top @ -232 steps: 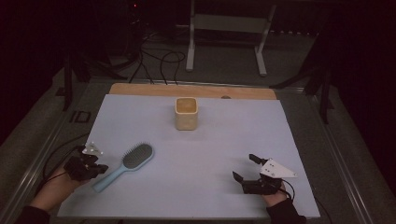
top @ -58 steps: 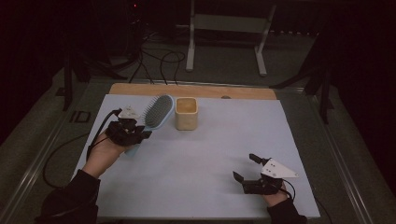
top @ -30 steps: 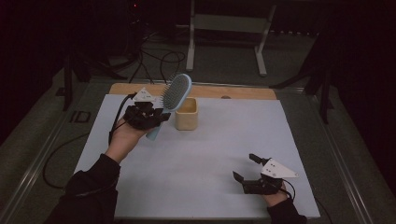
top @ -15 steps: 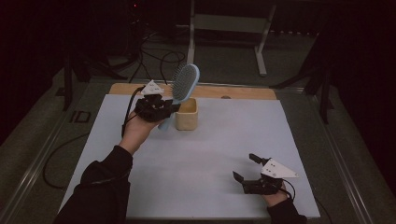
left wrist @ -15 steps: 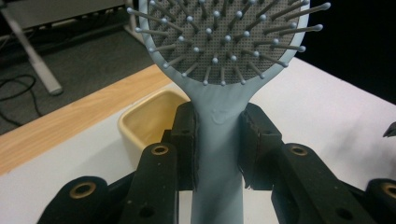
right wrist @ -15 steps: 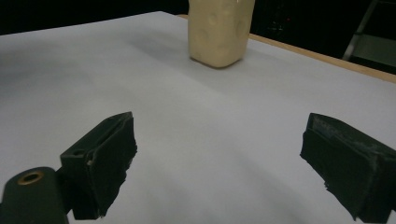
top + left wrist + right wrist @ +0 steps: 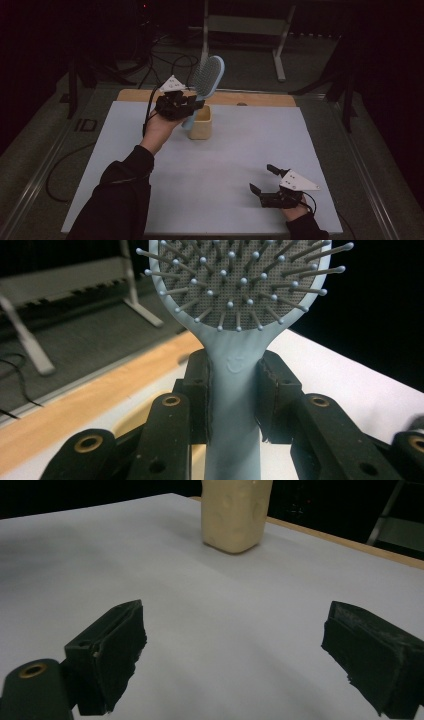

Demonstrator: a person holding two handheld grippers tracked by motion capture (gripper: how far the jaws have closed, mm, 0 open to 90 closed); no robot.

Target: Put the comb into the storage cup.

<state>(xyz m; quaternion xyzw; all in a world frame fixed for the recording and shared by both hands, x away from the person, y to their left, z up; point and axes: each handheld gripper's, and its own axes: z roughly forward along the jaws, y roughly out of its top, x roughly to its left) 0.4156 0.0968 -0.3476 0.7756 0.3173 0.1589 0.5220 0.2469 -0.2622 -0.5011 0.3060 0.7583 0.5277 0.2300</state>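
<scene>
The hairbrush (image 7: 206, 80) is light blue, with a round head full of little pins that have ball tips. It is up in the air, above the far part of the tabletop (image 7: 225, 165), a bit left of the middle. Its head points up and leans a little to the right. Its handle points down, toward the cup (image 7: 201, 123).

The left gripper (image 7: 192, 103) holds the hairbrush. In the left gripper view its two black jaws squeeze the handle from both sides, just under the head (image 7: 235, 280). The jaws touch the handle tightly. The person's left hand (image 7: 159, 127) holds this gripper up, and a dark sleeve (image 7: 117, 200) runs back to the near edge. A black cable (image 7: 148, 112) hangs from the gripper.

The cup is cream colored and open at the top. It stands upright on the tabletop, near the far edge and a bit left of the middle. The bottom end of the handle is just in front of the cup's left side in the high view. I cannot tell if it touches the cup.

The tabletop has a white sheet on it. A strip of bare wood (image 7: 260, 99) shows along the far edge.

The right gripper (image 7: 263, 181) rests low near the near right corner of the tabletop, well apart from the cup and the hairbrush. Its jaws are spread wide with nothing between them. In the right gripper view the cup (image 7: 235, 512) stands far ahead of it on the white sheet.
</scene>
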